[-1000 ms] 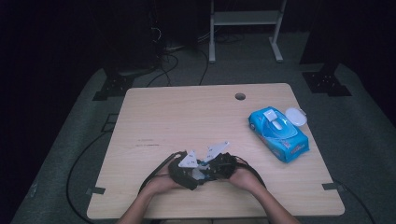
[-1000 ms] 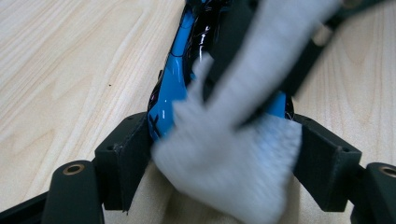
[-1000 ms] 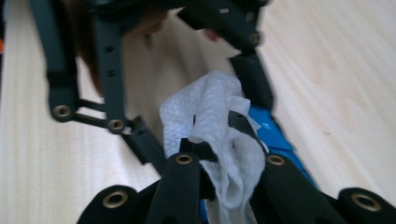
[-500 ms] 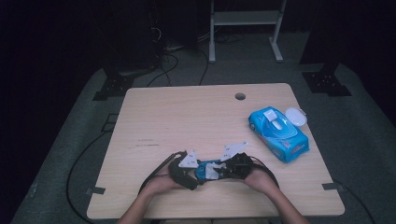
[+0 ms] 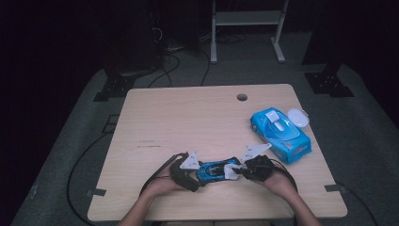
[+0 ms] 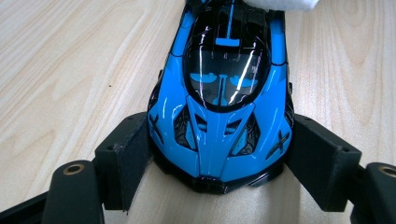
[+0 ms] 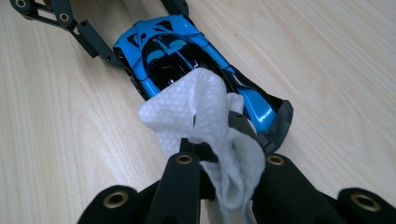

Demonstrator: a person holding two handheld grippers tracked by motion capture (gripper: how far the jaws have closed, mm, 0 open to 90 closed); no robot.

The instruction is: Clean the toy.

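Change: right gripper (image 5: 241,170) has slid along the car (image 5: 214,169) toward the right edge of the table (image 5: 188,117) since a second ago; it was up against the left gripper (image 5: 197,178) then, and now it sits at the car's far end, with blue bodywork uncovered between the two
Meaning: looks like one wiping pass down the roof and tail is about done; I'd guess another stroke or a new patch comes next
Left jaws: partly open and pressed on the car's nose from both sides, pads (image 6: 130,154) against the flanks, holding it steady; this hand has not shifted
Right jaws: nearly shut, pinching a bunched wipe (image 7: 205,116) that drapes over the car's rear
Car place: near the front edge of the table, around the middle, lying lengthwise between the two grippers, wheels down on the wood
Car: glossy blue shell with black glass and vents, low and pointed, hard and slick, light glinting off the canopy (image 6: 227,70)
Wipe: white, soft, dimpled weave, crumpled into folds
Pads: matte black, faintly fuzzy blocks
Table: pale wood grain, smooth, with a round hole (image 5: 242,97) near the back edge
Pack: blue wipes pack (image 5: 281,134) by the right edge, lid flipped open, well apart from the car
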